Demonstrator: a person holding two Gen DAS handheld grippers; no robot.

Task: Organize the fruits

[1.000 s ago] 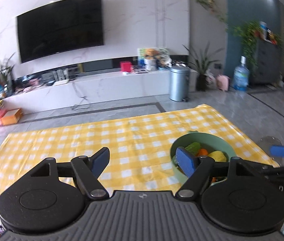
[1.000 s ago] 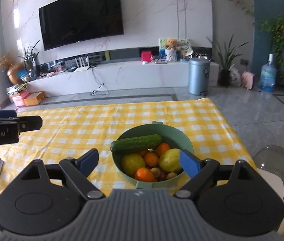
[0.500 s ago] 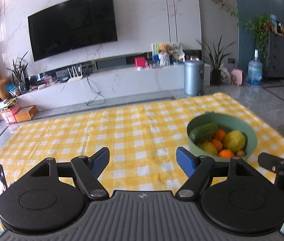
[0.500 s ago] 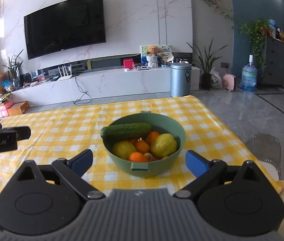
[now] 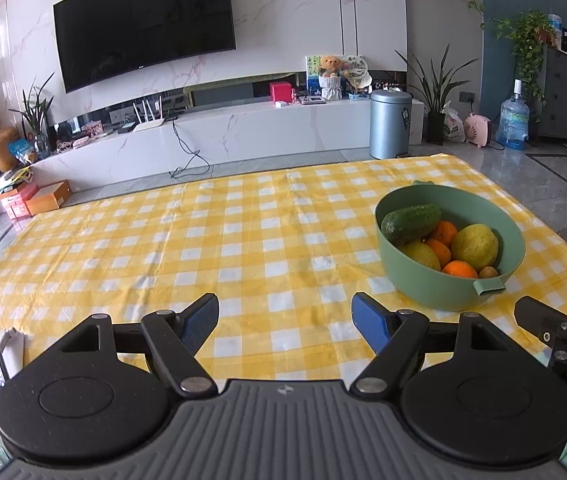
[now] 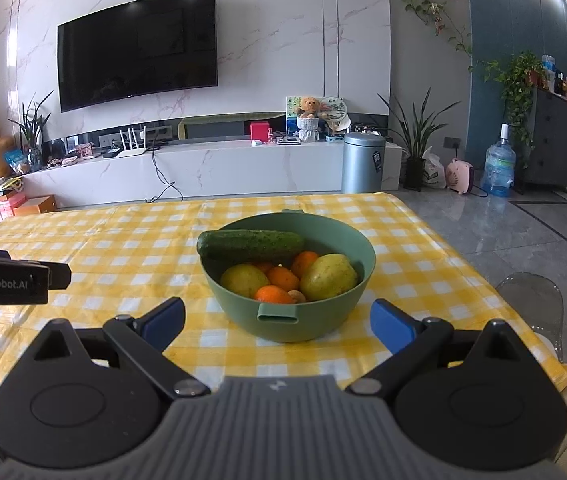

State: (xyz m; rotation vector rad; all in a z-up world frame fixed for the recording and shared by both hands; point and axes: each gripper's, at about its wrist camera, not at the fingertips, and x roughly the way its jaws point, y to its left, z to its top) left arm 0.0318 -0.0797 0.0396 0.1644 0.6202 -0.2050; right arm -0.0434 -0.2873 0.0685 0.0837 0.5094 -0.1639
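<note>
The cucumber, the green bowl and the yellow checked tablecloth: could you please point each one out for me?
cucumber (image 6: 251, 245): right wrist view, middle of its dark green skin.
green bowl (image 6: 325, 322): right wrist view, bare outer wall near the front.
yellow checked tablecloth (image 5: 211, 248): left wrist view, open stretch left of the bowl.

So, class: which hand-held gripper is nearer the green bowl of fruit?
Right. The right hand-held gripper faces the green bowl head-on, open, just short of it. The left hand-held gripper sits off to the bowl's left, over bare tablecloth.
</note>
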